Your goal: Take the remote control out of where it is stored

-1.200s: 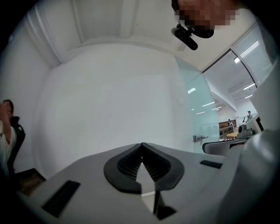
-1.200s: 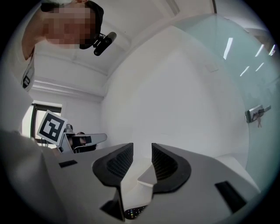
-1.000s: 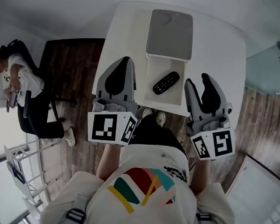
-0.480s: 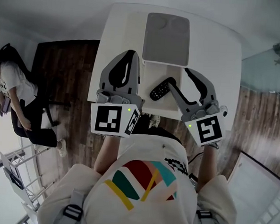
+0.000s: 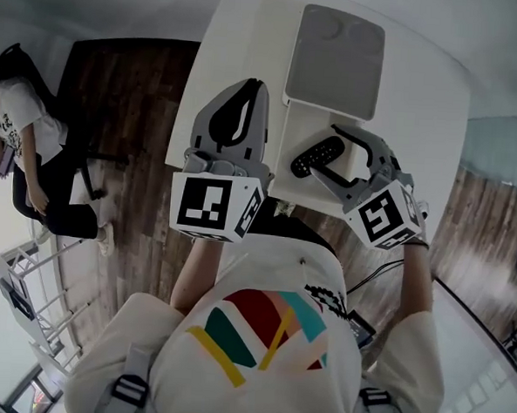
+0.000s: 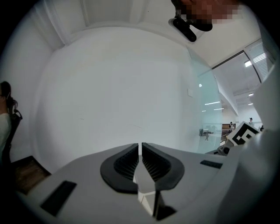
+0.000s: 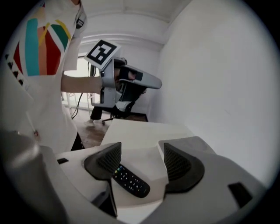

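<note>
Now, head view: your right gripper [image 5: 325,150] dips into the open white box [image 5: 291,133], astride the remote control [image 5: 317,156]; left gripper [image 5: 246,91] just beside the box.
Left gripper view: jaws pressed together.
Right gripper view: jaws wide, just been opening; remote control between, ungripped.

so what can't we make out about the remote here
- Remote control: one end, in the right gripper view, sits behind a pad of the right gripper, whose jaws have just been opening with the remote between them, ungripped.
- Button print: too small in every view.
- White compartment: drawer or box, cannot tell; in the head view the right gripper covers part.
- Left gripper, shut: its view shows only wall.
</note>
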`<action>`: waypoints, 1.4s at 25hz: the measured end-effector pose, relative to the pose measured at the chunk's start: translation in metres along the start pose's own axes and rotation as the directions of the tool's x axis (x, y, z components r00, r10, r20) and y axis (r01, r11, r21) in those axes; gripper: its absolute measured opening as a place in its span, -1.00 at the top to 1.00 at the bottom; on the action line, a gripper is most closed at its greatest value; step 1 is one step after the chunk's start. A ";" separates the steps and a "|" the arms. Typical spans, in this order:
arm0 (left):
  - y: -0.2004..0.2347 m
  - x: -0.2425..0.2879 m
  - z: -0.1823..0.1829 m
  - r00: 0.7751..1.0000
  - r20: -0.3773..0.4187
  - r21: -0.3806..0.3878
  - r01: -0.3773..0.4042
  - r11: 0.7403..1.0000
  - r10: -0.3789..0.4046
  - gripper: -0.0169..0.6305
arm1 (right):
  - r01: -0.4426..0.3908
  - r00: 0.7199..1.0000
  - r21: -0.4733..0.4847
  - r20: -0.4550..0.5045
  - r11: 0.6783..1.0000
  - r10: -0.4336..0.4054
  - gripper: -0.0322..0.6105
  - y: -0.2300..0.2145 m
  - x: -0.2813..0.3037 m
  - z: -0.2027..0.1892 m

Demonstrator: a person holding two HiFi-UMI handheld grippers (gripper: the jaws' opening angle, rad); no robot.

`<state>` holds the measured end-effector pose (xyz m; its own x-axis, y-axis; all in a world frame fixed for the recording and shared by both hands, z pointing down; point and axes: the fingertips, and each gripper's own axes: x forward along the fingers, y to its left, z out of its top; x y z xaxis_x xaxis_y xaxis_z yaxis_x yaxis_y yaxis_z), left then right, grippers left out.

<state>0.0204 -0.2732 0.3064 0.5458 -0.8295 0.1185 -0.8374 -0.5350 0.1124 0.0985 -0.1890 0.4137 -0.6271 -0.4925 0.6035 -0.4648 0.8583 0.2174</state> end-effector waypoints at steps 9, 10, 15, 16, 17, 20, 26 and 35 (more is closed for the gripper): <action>0.023 -0.007 -0.043 0.994 -0.106 -0.055 -0.036 0.998 0.030 0.92 | -0.289 0.920 -0.234 -0.335 0.928 0.202 0.02 0.031 0.023 -0.063; 0.024 -0.008 -0.048 0.993 -0.117 -0.061 -0.040 0.997 0.032 0.92 | -0.322 0.903 -0.252 -0.370 0.913 0.217 0.02 0.033 0.024 -0.070; 0.032 -0.015 -0.069 0.985 -0.165 -0.082 -0.058 0.995 0.044 0.92 | -0.481 0.810 -0.336 -0.524 0.810 0.263 0.02 0.045 0.037 -0.098; 0.035 -0.016 -0.073 0.984 -0.173 -0.085 -0.064 0.994 0.048 0.92 | -0.496 0.801 -0.353 -0.540 0.793 0.261 0.02 0.046 0.042 -0.101; 0.039 -0.017 -0.076 0.982 -0.179 -0.089 -0.071 0.993 0.055 0.92 | -0.509 0.793 -0.367 -0.552 0.779 0.258 0.02 0.048 0.047 -0.103; 0.049 -0.019 -0.081 0.980 -0.182 -0.098 -0.099 0.990 0.080 0.92 | -0.543 0.767 -0.383 -0.588 0.747 0.256 0.02 0.052 0.055 -0.110; 0.070 -0.025 -0.092 0.975 -0.196 -0.116 -0.133 0.984 0.109 0.92 | -0.612 0.709 -0.403 -0.661 0.680 0.247 0.02 0.059 0.071 -0.127; 0.082 -0.022 -0.099 0.970 -0.207 -0.123 -0.156 0.980 0.129 0.92 | -0.662 0.637 -0.326 -0.720 0.675 0.277 0.02 0.060 0.081 -0.137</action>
<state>-0.0577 -0.2831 0.4103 0.4279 -0.8398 0.3341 -0.9022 -0.3749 0.2133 0.1052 -0.1576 0.5806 -0.0778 0.0276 0.9966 0.3053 0.9522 -0.0025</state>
